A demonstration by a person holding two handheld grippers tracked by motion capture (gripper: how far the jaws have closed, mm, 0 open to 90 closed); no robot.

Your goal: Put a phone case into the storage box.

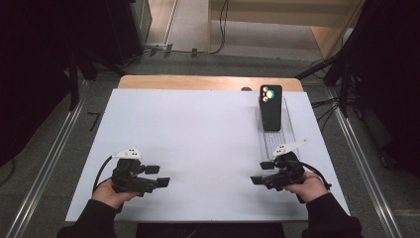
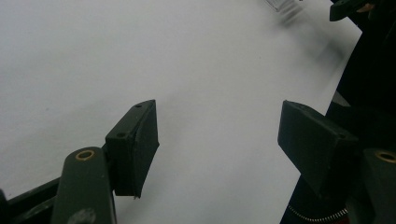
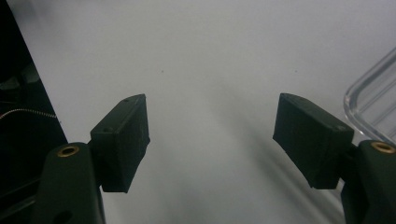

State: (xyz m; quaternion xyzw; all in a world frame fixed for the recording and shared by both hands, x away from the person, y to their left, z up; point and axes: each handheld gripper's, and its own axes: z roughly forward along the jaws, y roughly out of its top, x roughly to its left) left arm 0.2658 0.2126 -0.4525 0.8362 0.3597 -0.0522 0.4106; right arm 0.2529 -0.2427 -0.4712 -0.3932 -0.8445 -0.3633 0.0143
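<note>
The black phone [image 1: 271,108] leans upright at the far end of a clear plastic tray [image 1: 277,141] on the right side of the white table [image 1: 198,144]; the tray looks light, so a nudge from the side could slide it and tip the phone over; the right gripper [image 1: 261,172] sits just beside the tray's near end, well short of the phone, jaws released and empty; the left gripper [image 1: 157,175] idles far off, likewise spread with nothing between.

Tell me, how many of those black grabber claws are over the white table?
2. The left gripper is near the front left of the white table, jaws open. The right gripper is at the front right, jaws open, just in front of the clear tray holding the phone.
</note>
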